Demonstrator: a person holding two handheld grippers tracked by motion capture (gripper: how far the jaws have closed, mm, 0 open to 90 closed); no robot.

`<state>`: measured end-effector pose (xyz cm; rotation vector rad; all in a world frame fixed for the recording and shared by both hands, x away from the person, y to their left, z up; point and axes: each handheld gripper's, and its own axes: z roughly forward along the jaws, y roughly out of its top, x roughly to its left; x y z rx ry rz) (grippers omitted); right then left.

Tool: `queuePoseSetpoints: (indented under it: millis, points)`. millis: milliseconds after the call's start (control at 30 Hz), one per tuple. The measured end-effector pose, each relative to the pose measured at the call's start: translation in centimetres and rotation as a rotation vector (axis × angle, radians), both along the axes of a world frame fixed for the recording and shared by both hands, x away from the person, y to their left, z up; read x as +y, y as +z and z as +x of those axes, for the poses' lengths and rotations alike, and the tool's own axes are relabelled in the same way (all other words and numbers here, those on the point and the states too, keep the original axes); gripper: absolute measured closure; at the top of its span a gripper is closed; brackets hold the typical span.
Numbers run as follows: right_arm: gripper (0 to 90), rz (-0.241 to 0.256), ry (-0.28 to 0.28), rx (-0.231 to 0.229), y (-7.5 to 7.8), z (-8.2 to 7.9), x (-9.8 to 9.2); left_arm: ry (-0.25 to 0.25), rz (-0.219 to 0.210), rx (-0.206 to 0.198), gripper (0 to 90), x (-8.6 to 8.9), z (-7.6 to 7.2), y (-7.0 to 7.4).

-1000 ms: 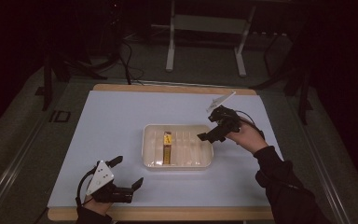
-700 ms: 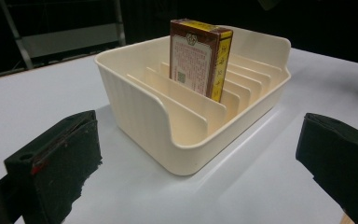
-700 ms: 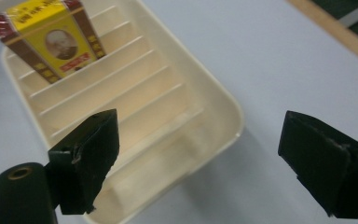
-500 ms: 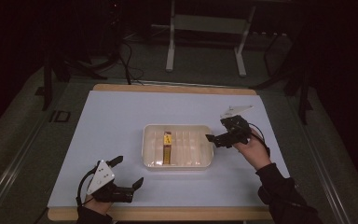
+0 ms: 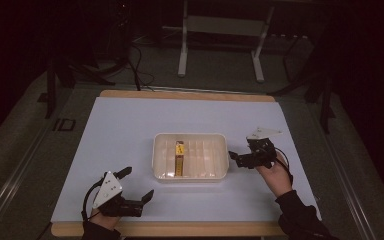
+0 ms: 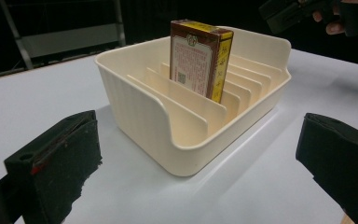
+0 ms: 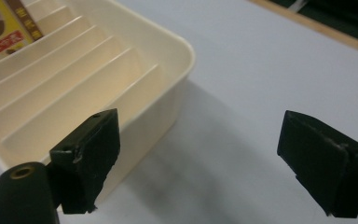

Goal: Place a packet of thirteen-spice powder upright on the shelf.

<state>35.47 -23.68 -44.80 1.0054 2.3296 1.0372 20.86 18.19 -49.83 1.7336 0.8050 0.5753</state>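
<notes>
A cream tray [image 5: 190,135] with several divider slots sits mid-table. A brown and yellow box [image 5: 179,157] stands on edge in one slot toward its left. My left gripper [image 5: 137,183] rests open near the front left of the mat, pointing at the tray. In the left gripper view its jaws [image 6: 200,140] frame the tray's wall [image 6: 135,107] and the box [image 6: 200,56]. My right gripper [image 5: 239,153] is held open just off the tray's right end. In the right gripper view, the gripper [image 7: 205,149] holds nothing, with the tray corner [image 7: 182,51] by one jaw and the box [image 7: 4,28] at top left.
The white mat [image 5: 130,130] covers a wooden table, whose edge [image 5: 180,229] shows at the front. A metal stand [image 5: 220,45] and cables stand on the dark floor behind. The other hand and its gripper [image 6: 303,14] appear beyond the tray in the left gripper view.
My right gripper has come down and nearer the person, from above the tray's far right corner to beside its right end. The left gripper, tray and box have not moved.
</notes>
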Motion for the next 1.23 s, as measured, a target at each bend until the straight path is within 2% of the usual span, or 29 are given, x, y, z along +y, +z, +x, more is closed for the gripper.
queuePoseSetpoints:
  millis: [300,433,767,833,867,1033,1233]
  points:
    - [12.7,0.059,-0.067,-0.046,-0.7,-1.4,-1.1,-0.007,0.000,-0.001,0.0,0.0,0.0,0.0]
    - [12.2,0.057,-0.121,-0.114,-1.0,-2.1,-1.4,-0.007,0.003,0.003,0.0,0.0,0.0,0.0]
    - [11.9,0.050,-0.197,-0.195,-1.7,-3.0,-2.2,-0.011,0.000,0.001,0.0,-0.1,0.0,0.1]
    - [11.9,0.054,-0.192,-0.190,-1.7,-2.9,-2.2,-0.013,-0.001,0.001,0.0,-0.1,0.0,0.1]
    - [11.9,0.058,-0.207,-0.209,-1.8,-2.9,-2.3,-0.012,-0.003,0.001,0.0,-0.1,0.0,0.1]
    - [11.9,0.078,-0.208,-0.204,-1.9,-2.9,-2.4,-0.013,-0.005,-0.001,0.0,0.0,0.0,0.1]
    - [11.9,0.081,-0.204,-0.198,-2.0,-2.8,-2.4,-0.015,-0.001,-0.002,0.0,-0.1,0.0,0.2]
